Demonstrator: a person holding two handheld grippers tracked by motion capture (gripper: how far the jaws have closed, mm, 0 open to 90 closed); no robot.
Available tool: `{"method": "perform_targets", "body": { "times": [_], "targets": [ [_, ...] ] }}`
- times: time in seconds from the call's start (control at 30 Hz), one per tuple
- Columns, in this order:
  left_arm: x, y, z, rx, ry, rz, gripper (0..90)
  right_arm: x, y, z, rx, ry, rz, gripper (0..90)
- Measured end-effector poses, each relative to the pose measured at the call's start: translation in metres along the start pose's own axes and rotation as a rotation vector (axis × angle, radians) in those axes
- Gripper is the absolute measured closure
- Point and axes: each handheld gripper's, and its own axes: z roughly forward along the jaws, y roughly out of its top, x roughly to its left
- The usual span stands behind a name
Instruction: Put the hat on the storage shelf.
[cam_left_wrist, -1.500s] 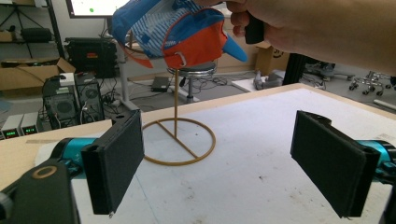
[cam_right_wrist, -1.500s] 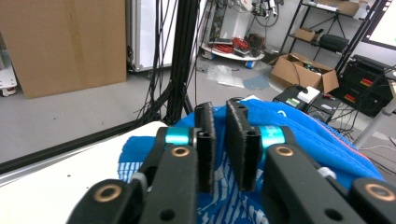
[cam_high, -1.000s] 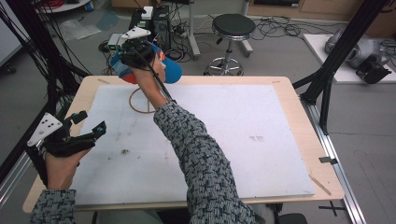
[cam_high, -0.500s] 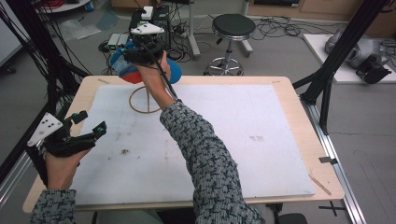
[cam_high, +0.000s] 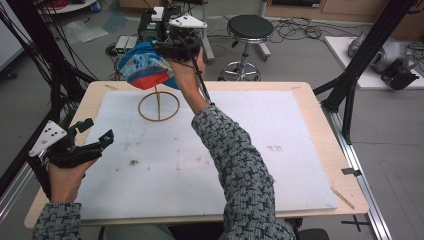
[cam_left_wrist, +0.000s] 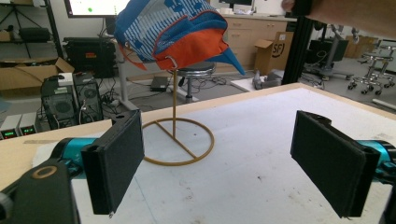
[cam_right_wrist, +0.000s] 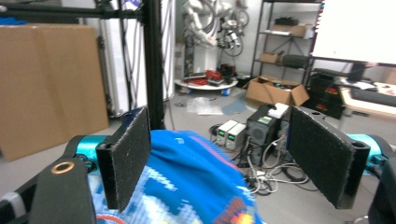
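Item: blue and orange cap (cam_high: 145, 67), hung atop the wire stand (cam_high: 159, 106) at the table's far left to sit alone; right gripper (cam_high: 176, 46) just above, jaws newly spread, nothing between; left gripper (cam_high: 82, 142) idle near left, jaws wide

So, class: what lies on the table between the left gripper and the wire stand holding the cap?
Nothing: the high view shows bare, lightly smudged white mat between the left gripper and the wire stand.

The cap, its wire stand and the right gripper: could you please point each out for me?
cap (cam_left_wrist: 173, 32), left gripper view, orange underside.
wire stand (cam_high: 159, 106), high view, ring base.
right gripper (cam_right_wrist: 219, 154), right gripper view, between its open jaws.
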Motion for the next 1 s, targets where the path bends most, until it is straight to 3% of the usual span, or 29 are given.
{"method": "perform_targets", "body": {
  "times": [0.33,0.63,1.0],
  "targets": [
    [-0.001,0.001,0.002,-0.001,-0.003,0.003,17.6,-0.041,0.006,-0.041,-0.029,-0.081,0.033,16.5],
    [-0.001,-0.003,0.007,0.007,-0.009,-0.004,17.6,-0.092,0.005,-0.095,-0.069,-0.162,0.087,14.6],
    [-0.001,-0.001,0.005,0.002,-0.003,-0.003,17.6,-0.131,-0.003,-0.154,-0.096,-0.244,0.081,13.0]
  ]
}}
